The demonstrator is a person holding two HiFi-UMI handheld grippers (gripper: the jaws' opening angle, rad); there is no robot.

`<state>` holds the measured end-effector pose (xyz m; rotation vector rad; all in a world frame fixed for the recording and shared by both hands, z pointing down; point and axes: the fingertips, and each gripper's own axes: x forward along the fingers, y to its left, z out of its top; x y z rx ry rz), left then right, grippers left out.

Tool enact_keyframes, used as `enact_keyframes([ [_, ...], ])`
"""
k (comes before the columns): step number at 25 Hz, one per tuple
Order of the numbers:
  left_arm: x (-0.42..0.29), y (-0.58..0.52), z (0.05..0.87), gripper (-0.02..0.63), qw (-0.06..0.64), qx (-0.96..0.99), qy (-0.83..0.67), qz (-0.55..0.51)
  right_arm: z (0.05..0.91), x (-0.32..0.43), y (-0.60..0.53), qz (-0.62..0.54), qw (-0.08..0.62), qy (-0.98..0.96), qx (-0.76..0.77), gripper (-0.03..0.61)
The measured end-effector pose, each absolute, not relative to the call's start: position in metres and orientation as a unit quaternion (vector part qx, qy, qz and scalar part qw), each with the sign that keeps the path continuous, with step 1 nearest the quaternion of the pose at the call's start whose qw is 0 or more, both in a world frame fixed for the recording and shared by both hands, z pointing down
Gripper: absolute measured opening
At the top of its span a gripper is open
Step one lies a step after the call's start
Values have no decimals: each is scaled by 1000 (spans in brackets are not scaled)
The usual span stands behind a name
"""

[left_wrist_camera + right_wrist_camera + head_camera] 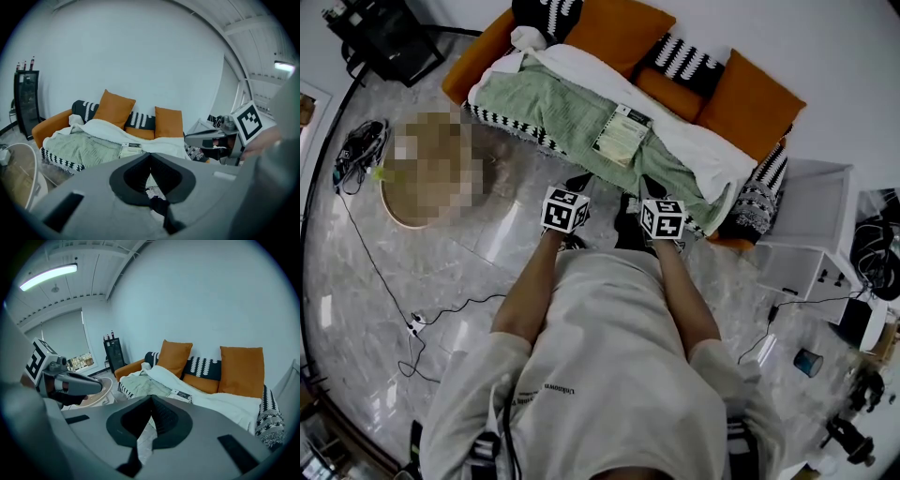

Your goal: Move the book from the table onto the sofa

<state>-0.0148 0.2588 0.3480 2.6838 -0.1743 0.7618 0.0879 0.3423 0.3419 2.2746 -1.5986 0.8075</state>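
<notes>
The book (pixel 622 134) lies flat on the green blanket (pixel 553 108) spread over the orange sofa (pixel 750 103); it also shows in the left gripper view (pixel 131 149) and the right gripper view (pixel 181 395). My left gripper (pixel 578 184) and right gripper (pixel 650 189) hang side by side just in front of the sofa's edge, short of the book and pointing toward it. In their own views the left gripper (pixel 150 154) and the right gripper (pixel 151 398) are shut, jaws together with nothing between them.
A white blanket (pixel 694 141) and cushions cover the sofa's back. A round light table (pixel 394 202) stands to the left on the marble floor. A white box (pixel 811 225) sits right of the sofa. Cables (pixel 412 328) trail on the floor, and a black cabinet (pixel 384 37) is far left.
</notes>
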Motion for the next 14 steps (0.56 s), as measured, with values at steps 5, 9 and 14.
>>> enact_keyframes([
  [5,-16,258,350,9,176,945,-63,267,343,88,343,275,124,-547,781,5],
  [9,-18,256,349,9,180,945,-62,266,343,87,341,276,125,-546,781,6],
  [14,-18,252,348,9,182,946,-58,263,343,88,337,275,126,-544,783,5],
])
